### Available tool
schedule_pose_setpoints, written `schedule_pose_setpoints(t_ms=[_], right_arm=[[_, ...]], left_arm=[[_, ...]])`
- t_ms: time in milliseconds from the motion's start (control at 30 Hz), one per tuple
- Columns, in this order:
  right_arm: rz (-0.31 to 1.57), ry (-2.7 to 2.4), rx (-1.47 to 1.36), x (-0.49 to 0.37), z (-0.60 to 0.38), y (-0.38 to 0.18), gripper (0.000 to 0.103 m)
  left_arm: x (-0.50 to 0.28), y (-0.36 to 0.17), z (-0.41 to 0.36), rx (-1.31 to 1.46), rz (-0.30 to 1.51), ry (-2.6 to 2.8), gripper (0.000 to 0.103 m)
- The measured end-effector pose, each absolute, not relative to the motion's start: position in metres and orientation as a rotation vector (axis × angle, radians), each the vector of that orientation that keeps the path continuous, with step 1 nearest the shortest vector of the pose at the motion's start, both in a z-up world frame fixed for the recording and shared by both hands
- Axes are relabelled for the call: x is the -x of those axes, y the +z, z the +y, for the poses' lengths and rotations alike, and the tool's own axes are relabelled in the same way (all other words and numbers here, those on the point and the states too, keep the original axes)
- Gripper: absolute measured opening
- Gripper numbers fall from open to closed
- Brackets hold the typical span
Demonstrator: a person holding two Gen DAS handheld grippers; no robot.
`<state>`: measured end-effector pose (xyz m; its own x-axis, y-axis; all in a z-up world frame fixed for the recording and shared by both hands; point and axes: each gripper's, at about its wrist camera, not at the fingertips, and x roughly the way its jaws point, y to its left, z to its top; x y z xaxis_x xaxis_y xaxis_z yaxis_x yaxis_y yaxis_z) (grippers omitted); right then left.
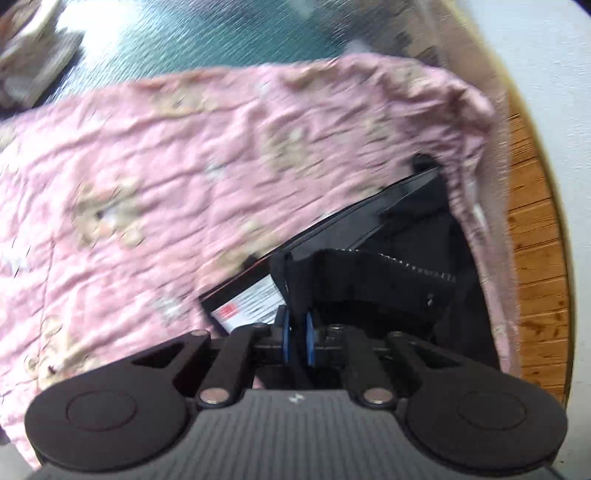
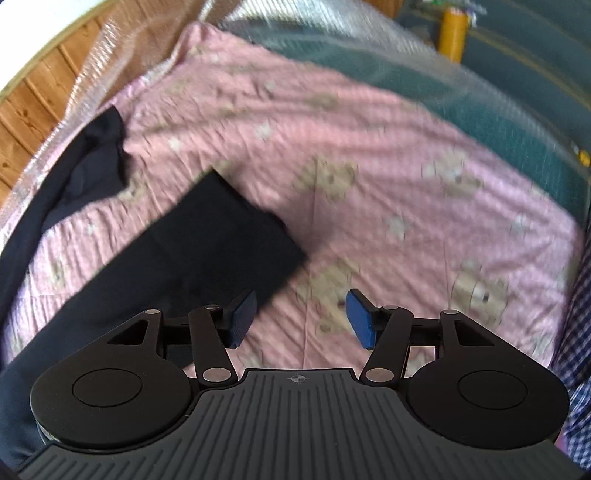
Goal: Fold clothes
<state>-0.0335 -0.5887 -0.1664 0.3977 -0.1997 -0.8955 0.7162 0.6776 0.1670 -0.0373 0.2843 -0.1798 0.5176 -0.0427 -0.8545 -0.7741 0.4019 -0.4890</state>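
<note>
A dark navy garment (image 1: pixel 388 266) rises in front of my left gripper (image 1: pixel 296 334), whose blue pads stand close together with an edge of the dark cloth pinched between them. A white label (image 1: pixel 247 306) with a red mark shows on the garment. Under it lies a pink sheet (image 1: pixel 166 166) printed with beige figures. In the right wrist view the dark garment (image 2: pixel 207 251) stretches across the pink sheet (image 2: pixel 388 155) from the lower left. My right gripper (image 2: pixel 301 319) hangs open just right of its end, and only the sheet shows between the fingers.
Wooden boards (image 1: pixel 535 221) run along the right of the sheet. A teal surface (image 1: pixel 203 33) under clear plastic film lies beyond it. A yellow bottle (image 2: pixel 451 33) stands far back. Blue checked cloth (image 2: pixel 580 295) sits at the right edge, and blurred pale items (image 1: pixel 29 48) lie top left.
</note>
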Motion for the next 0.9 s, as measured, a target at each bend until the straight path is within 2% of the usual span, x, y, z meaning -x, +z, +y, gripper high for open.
schedule_pose_setpoints(t_ms=[100,167,233,300,467,600,667,733,767,800,833,867,900], right_arm=[[0.992,-0.585,-0.657,0.032,-0.588,-0.168,0.059],[0.971,-0.555,-0.705,0.028,-0.59,-0.166,0.063],[0.945,-0.54,-0.753,0.024,-0.591,-0.165,0.071],[0.926,-0.547,-0.807,0.021,-0.592,-0.166,0.08],[0.944,-0.558,-0.878,0.016,-0.596,-0.172,0.079],[0.969,-0.52,-0.853,0.0,-0.591,-0.171,0.079],[1.004,-0.524,-0.819,-0.014,-0.588,-0.179,0.079],[1.045,-0.537,-0.776,-0.03,-0.584,-0.188,0.075],[1.07,-0.558,-0.764,-0.036,-0.583,-0.195,0.059],[1.092,-0.576,-0.756,-0.041,-0.582,-0.201,0.022],[1.093,-0.576,-0.767,-0.043,-0.582,-0.204,0.002],[1.089,-0.574,-0.775,-0.044,-0.582,-0.205,0.0],[1.056,-0.561,-0.759,-0.048,-0.582,-0.197,0.0]], left_arm=[[0.038,-0.182,0.276,1.075,0.934,0.542,0.012],[0.03,-0.177,0.27,1.037,0.935,0.541,0.022],[0.023,-0.174,0.266,1.007,0.942,0.547,0.042],[0.024,-0.168,0.263,0.994,0.937,0.551,0.056],[0.022,-0.151,0.257,0.94,0.92,0.547,0.057],[0.013,-0.141,0.254,0.929,0.916,0.547,0.069],[0.002,-0.143,0.252,0.911,0.944,0.55,0.069],[-0.013,-0.149,0.248,0.886,0.988,0.545,0.07],[-0.023,-0.153,0.245,0.871,1.025,0.546,0.07],[-0.033,-0.159,0.243,0.851,1.067,0.554,0.062],[-0.044,-0.164,0.242,0.821,1.101,0.557,0.021],[-0.056,-0.165,0.242,0.786,1.115,0.549,0.002],[-0.068,-0.165,0.242,0.751,1.129,0.542,0.001]])
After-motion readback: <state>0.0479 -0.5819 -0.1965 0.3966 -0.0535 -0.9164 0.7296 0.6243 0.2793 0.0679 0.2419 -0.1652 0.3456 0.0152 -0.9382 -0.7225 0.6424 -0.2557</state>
